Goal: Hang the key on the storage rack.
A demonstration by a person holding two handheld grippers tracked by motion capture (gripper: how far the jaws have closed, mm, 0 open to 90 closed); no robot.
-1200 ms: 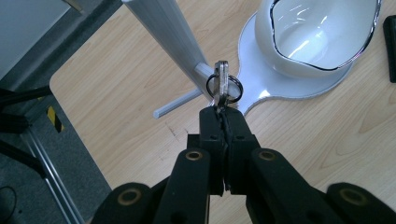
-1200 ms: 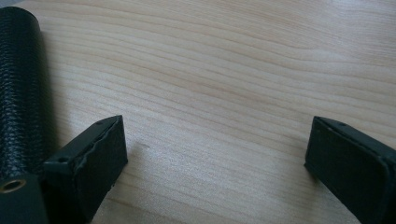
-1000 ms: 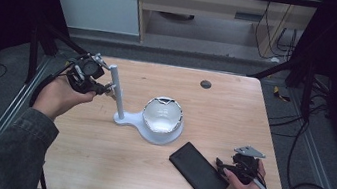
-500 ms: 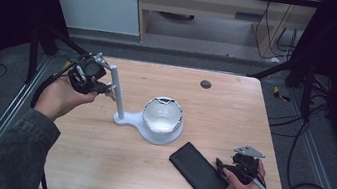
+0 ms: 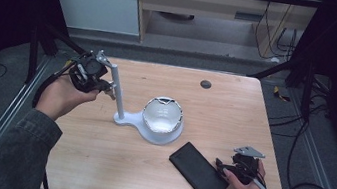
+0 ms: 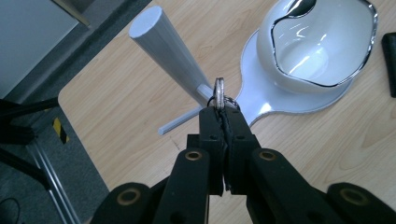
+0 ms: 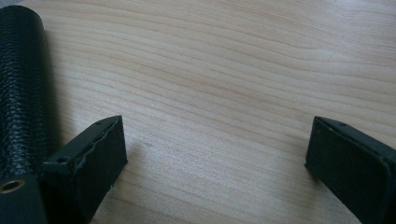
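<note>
Jaws of the left gripper (image 6: pixel 223 109) are pressed together on a small silver ring (image 6: pixel 219 88), which stands on edge just above their tips. Right behind the ring rises the grey post (image 6: pixel 168 51) of a stand, with a thin peg (image 6: pixel 180 122) sticking out sideways below the jaws' tips; whether the ring touches the post I cannot tell. Beyond and to the right sits a white bowl (image 6: pixel 317 46) on the stand's base (image 6: pixel 261 105). The right gripper (image 7: pixel 217 149) rests low over the wooden surface (image 7: pixel 224 70), its jaws spread wide with nothing between them; a black case (image 7: pixel 21 88) lies just left of its left jaw.
</note>
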